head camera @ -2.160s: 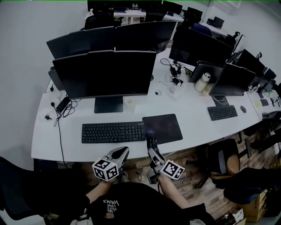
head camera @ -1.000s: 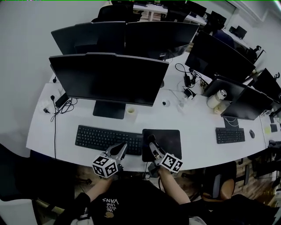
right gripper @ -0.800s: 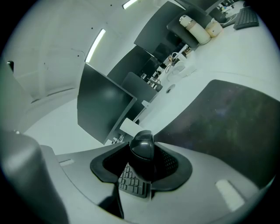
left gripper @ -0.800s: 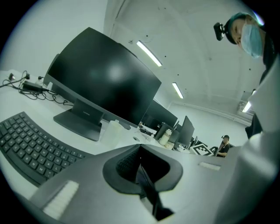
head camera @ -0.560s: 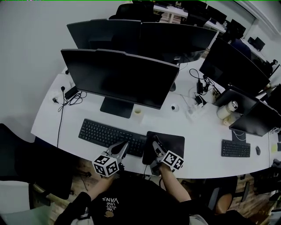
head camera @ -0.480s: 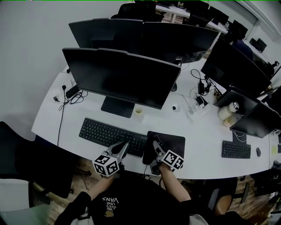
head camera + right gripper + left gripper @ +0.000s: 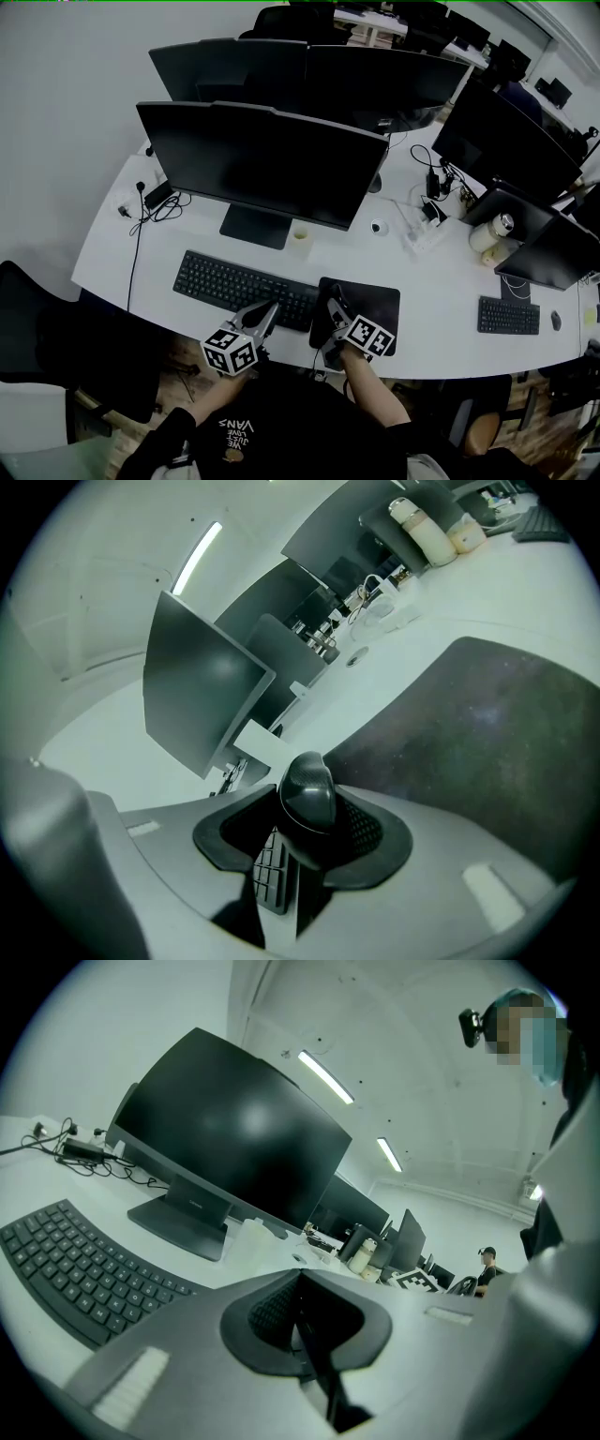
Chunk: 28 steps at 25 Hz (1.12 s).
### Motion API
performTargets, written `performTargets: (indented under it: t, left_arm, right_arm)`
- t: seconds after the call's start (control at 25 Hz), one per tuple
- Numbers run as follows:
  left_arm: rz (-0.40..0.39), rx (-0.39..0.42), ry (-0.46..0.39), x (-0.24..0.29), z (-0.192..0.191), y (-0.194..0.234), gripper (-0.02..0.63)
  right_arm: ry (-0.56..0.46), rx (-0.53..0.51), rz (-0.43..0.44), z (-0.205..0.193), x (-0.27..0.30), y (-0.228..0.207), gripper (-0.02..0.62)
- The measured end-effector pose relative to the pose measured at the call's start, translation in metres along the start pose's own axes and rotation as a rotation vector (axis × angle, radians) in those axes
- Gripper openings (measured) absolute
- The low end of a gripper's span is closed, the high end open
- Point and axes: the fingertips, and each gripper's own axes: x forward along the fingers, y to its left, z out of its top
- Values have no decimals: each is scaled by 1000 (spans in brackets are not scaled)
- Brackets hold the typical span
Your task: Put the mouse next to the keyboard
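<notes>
The black mouse sits clamped between the fingers of the right gripper, its rounded back sticking up past them. It hangs at the near edge of the white tabletop, just where the right end of the keyboard meets the left edge of the dark mouse pad. A few keys show below it. Whether it touches the pad I cannot tell.

The left gripper is low over the near right part of the keyboard, just beside the right one. Its fingers are pressed together with nothing between them.

Behind the keyboard stands a big dark monitor.
</notes>
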Motion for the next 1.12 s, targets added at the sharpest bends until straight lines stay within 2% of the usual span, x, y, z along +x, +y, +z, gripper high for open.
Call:
performTargets:
  t: [0.2, 0.44, 0.6, 0.8, 1.12]
  left_arm:
    - [-9, 0, 8, -5, -2, 2, 2]
    - [-9, -8, 10, -12, -4, 4, 2]
    - [-4, -9, 8, -19, -5, 7, 2]
    - [8, -13, 4, -24, -4, 12, 2]
    - [1, -17, 7, -29, -5, 12, 2]
  right_arm:
    - [-1, -69, -78, -4, -3, -6, 178]
    - [20, -229, -173, -4, -5, -8, 187]
    - [28, -334, -265, -2, -10, -15, 238]
    - [7, -364, -301, 3, -14, -20, 267]
    - [-6, -431, -313, 3, -16, -16, 285]
